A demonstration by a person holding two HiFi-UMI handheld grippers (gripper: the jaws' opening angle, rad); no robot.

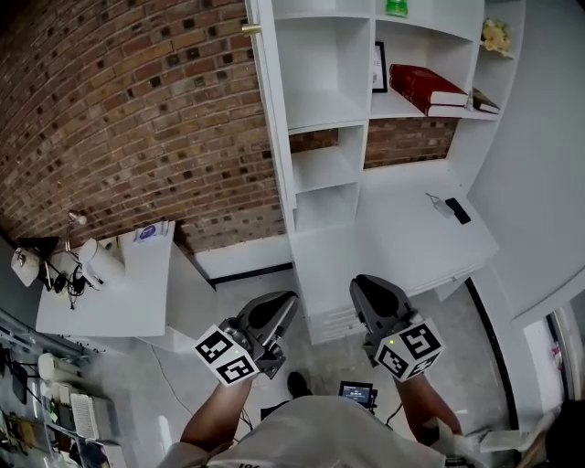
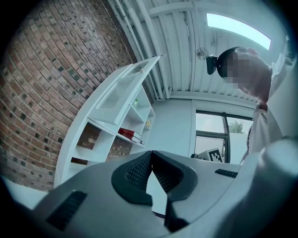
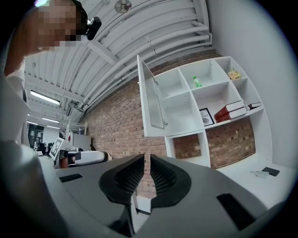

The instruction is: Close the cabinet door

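The white cabinet stands against a brick wall. Its upper left door hangs swung out, edge-on to me in the head view, with a gold knob. That door shows wide open in the right gripper view and tilted in the left gripper view. My left gripper is held low in front of the cabinet, apart from it, its jaws shut with nothing in them. Beside it, my right gripper is also clear of the cabinet. Its pads are all but shut, with only a thin empty slit between them.
Red books, a framed picture and a green bottle sit on the open shelves. A dark phone lies on the cabinet's desk top. A white side table stands at the left. A small device lies on the floor.
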